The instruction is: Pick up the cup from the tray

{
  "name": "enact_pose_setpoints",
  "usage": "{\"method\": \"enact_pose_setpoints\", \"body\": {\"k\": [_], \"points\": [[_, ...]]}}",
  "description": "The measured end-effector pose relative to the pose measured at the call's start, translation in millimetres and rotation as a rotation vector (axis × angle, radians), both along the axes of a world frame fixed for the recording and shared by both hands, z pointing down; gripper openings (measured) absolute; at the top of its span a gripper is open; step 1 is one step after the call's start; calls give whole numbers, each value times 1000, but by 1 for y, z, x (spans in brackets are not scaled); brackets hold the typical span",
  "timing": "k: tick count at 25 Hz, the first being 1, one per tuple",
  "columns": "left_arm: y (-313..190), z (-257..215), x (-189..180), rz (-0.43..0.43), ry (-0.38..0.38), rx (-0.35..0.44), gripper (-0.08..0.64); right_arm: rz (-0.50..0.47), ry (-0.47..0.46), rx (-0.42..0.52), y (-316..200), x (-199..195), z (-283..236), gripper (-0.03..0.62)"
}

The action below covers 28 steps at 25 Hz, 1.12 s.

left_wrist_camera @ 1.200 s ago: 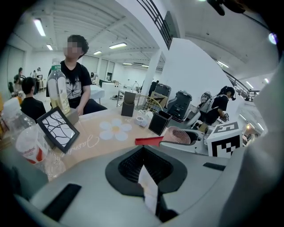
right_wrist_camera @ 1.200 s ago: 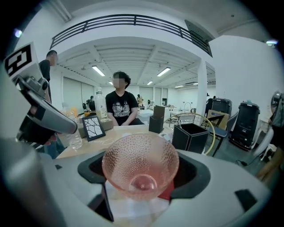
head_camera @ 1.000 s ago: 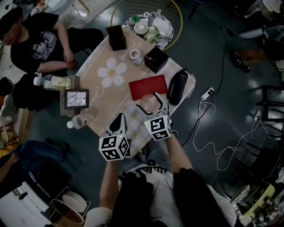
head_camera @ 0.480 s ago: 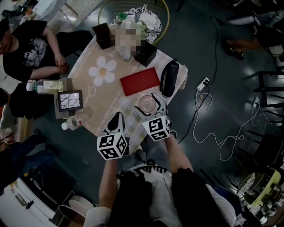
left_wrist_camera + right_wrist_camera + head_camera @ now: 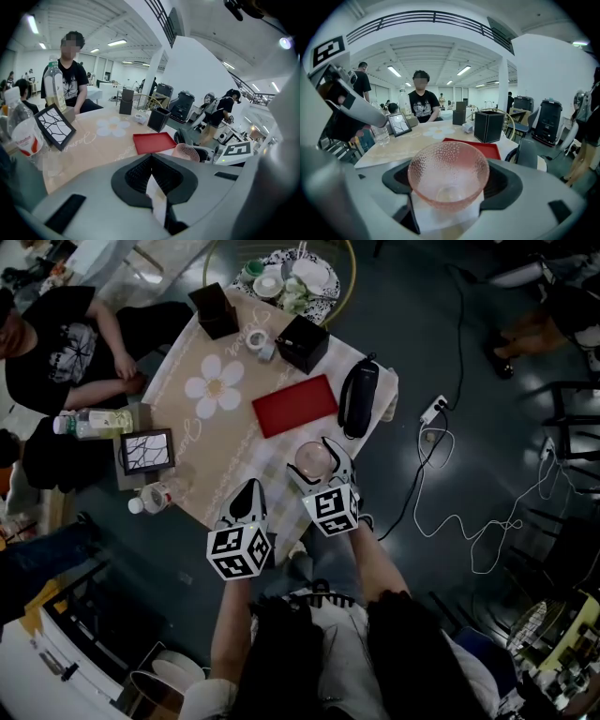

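The right claw [image 5: 452,186] is gripping the pink dimpled glass cup [image 5: 449,173], its jaws standing wide apart with one against each side of the bowl. The cup is sitting upright, mouth up, over the near edge of the tabletop [image 5: 220,442], off the red tray [image 5: 294,406] and just on its near side. The left claw [image 5: 152,180] is hanging beside it, jaws together and empty.

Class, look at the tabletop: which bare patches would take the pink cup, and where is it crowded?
Bare cloth lies around the flower print, left of the red tray, and along the near edge ahead of the left gripper. Crowded: the far end with two black boxes and the right side by the speaker.
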<state>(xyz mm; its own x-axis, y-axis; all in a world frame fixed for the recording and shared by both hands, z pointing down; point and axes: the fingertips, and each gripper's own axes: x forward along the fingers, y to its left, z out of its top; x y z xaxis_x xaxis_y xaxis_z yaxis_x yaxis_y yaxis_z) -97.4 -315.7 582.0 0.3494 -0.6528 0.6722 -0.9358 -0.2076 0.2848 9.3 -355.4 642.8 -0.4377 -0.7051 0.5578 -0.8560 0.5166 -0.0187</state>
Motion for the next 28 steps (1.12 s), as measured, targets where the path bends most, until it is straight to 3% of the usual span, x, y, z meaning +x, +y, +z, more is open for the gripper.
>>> {"method": "enact_pose_setpoints", "body": {"k": [12, 18, 28], "points": [[11, 4, -6, 1, -15, -13, 6, 8, -8, 17, 4, 4, 10, 403], [22, 6, -11, -8, -14, -21, 6, 10, -60, 102, -1, 3, -13, 417], [34, -2, -11, 13, -26, 10, 6, 43, -107, 119, 6, 7, -44, 425]]}}
